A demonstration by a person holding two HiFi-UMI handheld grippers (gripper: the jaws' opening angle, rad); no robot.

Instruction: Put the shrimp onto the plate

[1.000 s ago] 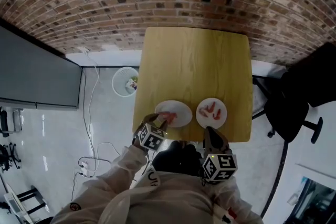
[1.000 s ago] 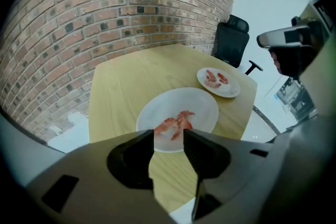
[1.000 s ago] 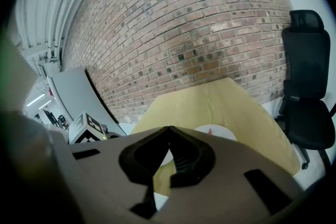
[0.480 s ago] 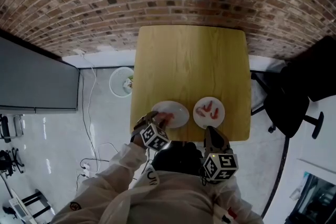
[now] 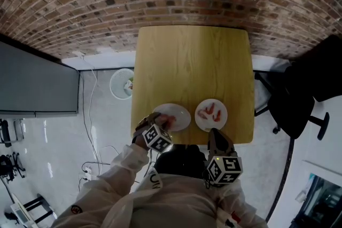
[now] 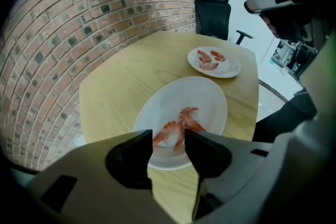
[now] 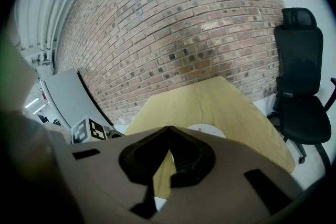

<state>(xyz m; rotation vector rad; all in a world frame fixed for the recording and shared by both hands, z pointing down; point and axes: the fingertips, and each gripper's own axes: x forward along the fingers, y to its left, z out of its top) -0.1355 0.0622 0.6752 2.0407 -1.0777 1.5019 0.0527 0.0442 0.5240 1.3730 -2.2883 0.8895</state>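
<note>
Two pink cooked shrimp (image 6: 178,124) are lying crossed over each other near the middle of a white plate (image 6: 210,94), which is sitting close to the near edge of a pale wooden desk (image 5: 192,67). They are looking light, soft and curled, and probably a little slick, so a gentle squeeze across the thick middle of one body is likely holding better than a pinch at the thin tail. The left tongs (image 6: 168,140) are pointing steeply down over this plate, and the shrimp are showing through the gap between the two dark jaws, just beyond the tips. The jaws have just been opening and are standing released, pinching nothing. To the right, well apart, a second plate (image 6: 232,68) is carrying three more shrimp (image 6: 208,59). The right tongs (image 7: 169,136) are staying clenched shut on nothing, hovering at the near edge of the desk, just beside that second plate.
</note>
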